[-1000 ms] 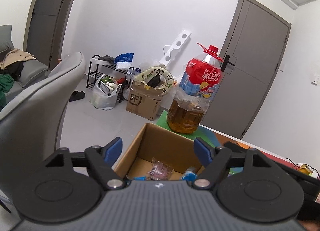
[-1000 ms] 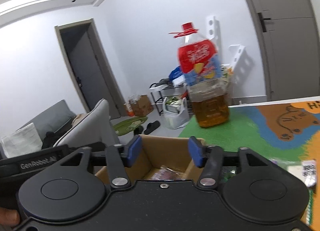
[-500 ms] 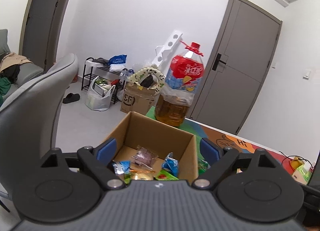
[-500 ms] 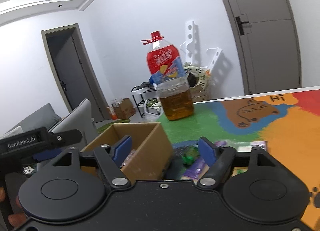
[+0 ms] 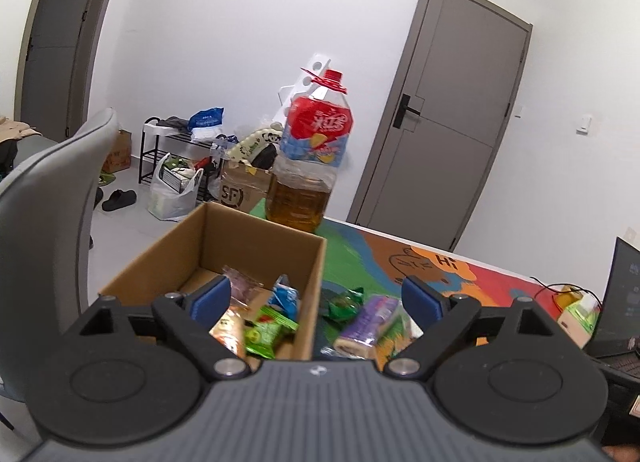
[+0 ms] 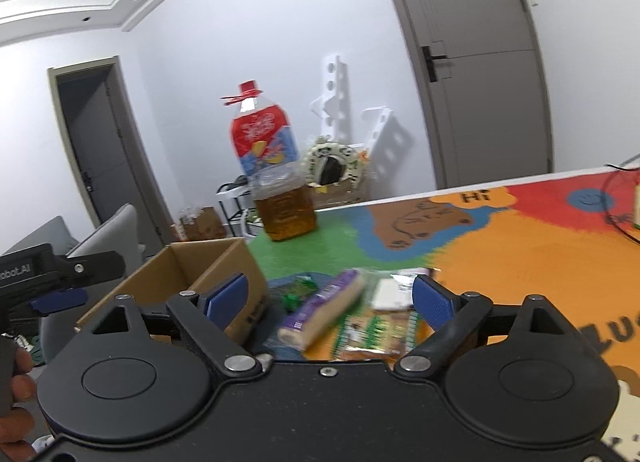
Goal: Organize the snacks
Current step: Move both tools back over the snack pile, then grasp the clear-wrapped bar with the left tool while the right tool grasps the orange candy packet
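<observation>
An open cardboard box (image 5: 260, 246) stands at the table's left end. In it lie several snack packets, among them a green one (image 5: 264, 332) and a blue one (image 5: 286, 296). To its right on the mat lie a purple-wrapped roll (image 5: 372, 320) and a green candy packet (image 5: 342, 302). My left gripper (image 5: 316, 296) is open, straddling the box's right wall from above and holding nothing. My right gripper (image 6: 328, 296) hovers over the purple roll (image 6: 324, 308), a white packet (image 6: 390, 294) and a green-striped packet (image 6: 376, 332). Its jaws are opening and its pads touch nothing.
A big oil bottle (image 5: 308, 166) with a red cap stands behind the box on the colourful mat (image 6: 500, 246). A grey chair (image 5: 48, 190) is left of the table, a dark laptop (image 5: 624, 294) at the far right. Bags and boxes crowd the floor behind.
Both views have swung right, from over the box toward the loose snacks on the mat. Both grippers' jaws have widened.
</observation>
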`<state>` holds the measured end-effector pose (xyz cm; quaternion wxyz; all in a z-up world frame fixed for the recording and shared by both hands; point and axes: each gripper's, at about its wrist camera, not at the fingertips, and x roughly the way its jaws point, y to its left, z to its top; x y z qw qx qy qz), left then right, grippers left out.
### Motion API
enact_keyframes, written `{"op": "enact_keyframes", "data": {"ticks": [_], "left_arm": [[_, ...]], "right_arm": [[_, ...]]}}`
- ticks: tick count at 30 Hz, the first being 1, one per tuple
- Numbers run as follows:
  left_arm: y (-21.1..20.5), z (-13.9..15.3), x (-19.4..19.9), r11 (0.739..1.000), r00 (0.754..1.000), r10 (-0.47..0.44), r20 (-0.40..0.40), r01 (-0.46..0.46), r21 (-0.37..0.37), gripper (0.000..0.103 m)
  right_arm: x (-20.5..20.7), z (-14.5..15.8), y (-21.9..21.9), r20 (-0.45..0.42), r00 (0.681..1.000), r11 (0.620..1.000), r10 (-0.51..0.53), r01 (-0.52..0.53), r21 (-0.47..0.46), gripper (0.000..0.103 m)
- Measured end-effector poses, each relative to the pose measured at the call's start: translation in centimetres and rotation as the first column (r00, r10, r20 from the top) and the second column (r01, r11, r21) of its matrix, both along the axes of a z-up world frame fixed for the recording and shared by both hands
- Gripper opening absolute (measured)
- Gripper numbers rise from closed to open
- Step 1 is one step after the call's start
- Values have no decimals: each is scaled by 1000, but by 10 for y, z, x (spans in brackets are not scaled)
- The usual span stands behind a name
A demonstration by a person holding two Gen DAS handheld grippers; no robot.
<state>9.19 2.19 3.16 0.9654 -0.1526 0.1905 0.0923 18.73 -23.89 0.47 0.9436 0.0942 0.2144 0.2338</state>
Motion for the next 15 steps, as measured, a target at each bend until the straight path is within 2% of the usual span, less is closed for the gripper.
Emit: {"op": "enact_keyframes", "data": {"ticks": [5,8,11,13,15], "left_arm": [[-18,-4,-2,999,999,-36,3,36,-4,91],[-32,-8,1,997,997,-77,11,77,25,91],[-41,-17,4,995,995,-102,-4,102,8,88],[-48,-25,5,994,994,-112,-14,112,10,82],[-52,-36,7,994,993,-111,-28,111,-6,72]], "right_arm": [[0,-8,-25,-28,998,998,-52,53,24,90],[2,-16,-36,-38,997,997,-62,64,35,90],[4,-26,-42,-63,995,996,-75,77,36,89],[5,-33,-44,-79,994,997,-69,72,41,88],[4,-43,-45,-99,994,997,-45,50,54,79]]}}
